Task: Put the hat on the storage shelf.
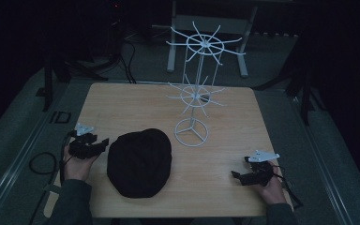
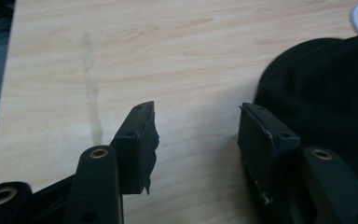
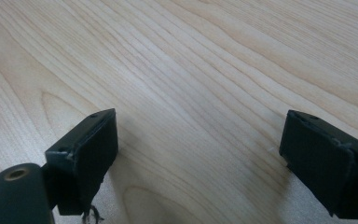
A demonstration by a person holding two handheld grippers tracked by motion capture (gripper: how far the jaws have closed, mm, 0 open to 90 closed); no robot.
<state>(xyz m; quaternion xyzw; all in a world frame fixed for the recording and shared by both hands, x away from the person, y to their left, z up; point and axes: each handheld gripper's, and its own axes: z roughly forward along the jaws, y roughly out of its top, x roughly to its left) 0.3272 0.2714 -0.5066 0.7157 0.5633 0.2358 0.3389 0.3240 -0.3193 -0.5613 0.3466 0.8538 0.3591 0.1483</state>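
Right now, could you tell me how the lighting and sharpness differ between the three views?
High view: dim, room black, the black hat shows no detail. Left gripper view: brighter, table sharp, hat featureless. Right gripper view: evenly lit, wood grain crisp, near jaws slightly soft.

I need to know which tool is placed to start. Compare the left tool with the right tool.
The left tool sits right beside the black cap, which shows just past one of its jaws in the left gripper view; the right tool lies well apart from the cap, with only bare table between its jaws. The right tool's jaws stand wider apart than the left tool's. Both are open, hold nothing and rest low at the table.
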